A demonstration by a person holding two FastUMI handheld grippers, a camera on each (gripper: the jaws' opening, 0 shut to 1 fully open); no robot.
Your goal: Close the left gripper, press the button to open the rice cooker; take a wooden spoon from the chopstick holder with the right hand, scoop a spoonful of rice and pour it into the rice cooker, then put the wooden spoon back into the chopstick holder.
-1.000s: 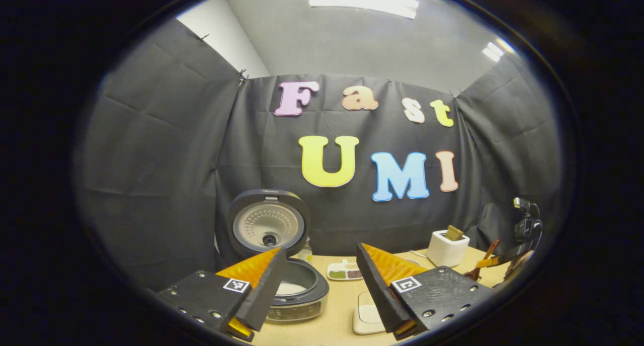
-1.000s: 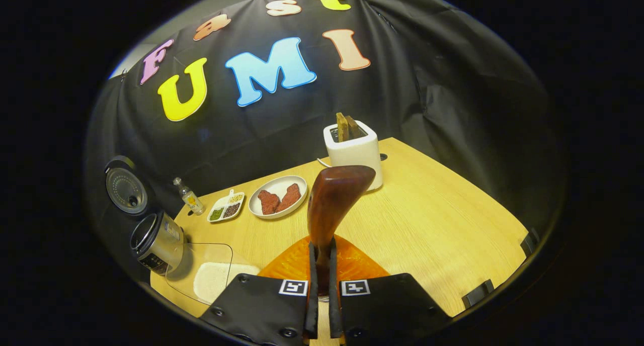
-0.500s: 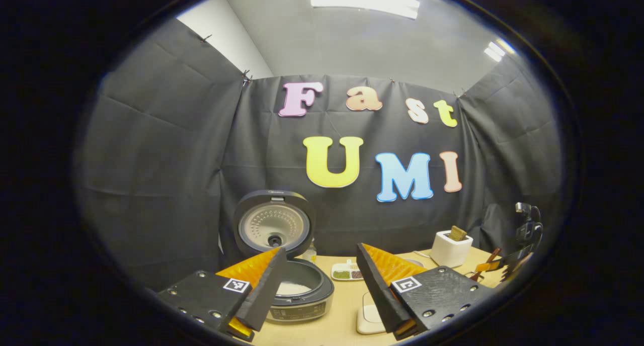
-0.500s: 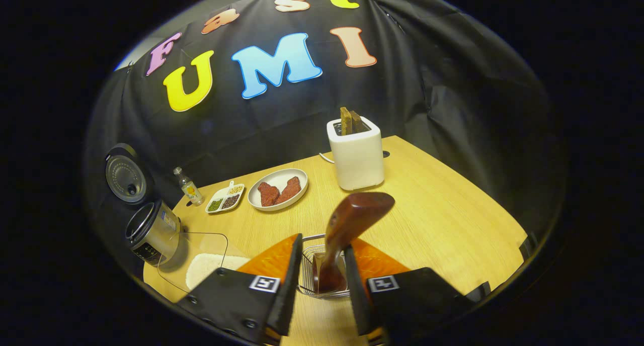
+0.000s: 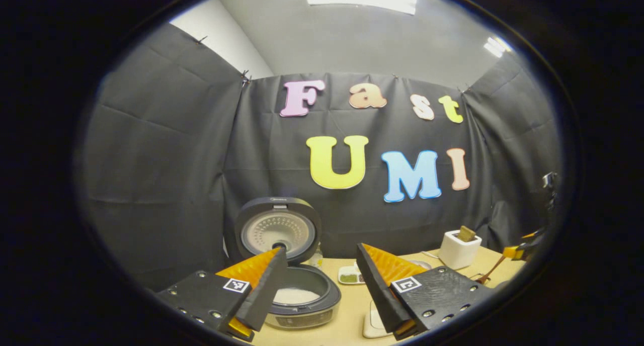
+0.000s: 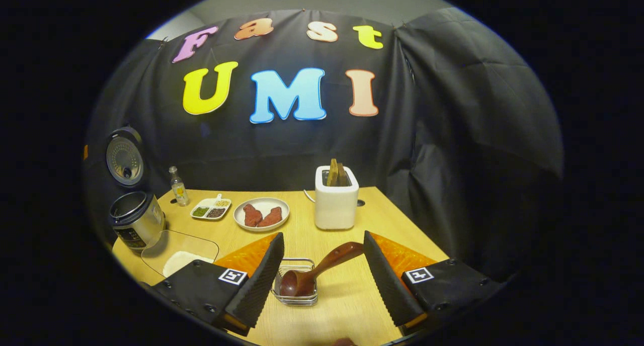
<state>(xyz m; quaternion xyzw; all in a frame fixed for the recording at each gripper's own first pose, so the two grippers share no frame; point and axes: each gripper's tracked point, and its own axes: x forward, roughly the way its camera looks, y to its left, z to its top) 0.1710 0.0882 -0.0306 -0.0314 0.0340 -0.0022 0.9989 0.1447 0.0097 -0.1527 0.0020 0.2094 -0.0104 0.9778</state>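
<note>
Right gripper [image 6: 322, 270] spread wide above the wooden spoon [image 6: 318, 272], which leans bowl-down in the chopstick holder [image 6: 297, 288]; that shallow basket could tip. Left gripper [image 5: 318, 280] spread; rice cooker [image 5: 302, 298] open, seemingly holding rice.

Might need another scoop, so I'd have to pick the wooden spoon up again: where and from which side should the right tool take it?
Grip the wooden spoon by its free handle end, which leans up and to the right out of the wire chopstick holder. The bowl sits down inside. Come from above and close across the handle; the right tool is open around it.
</note>
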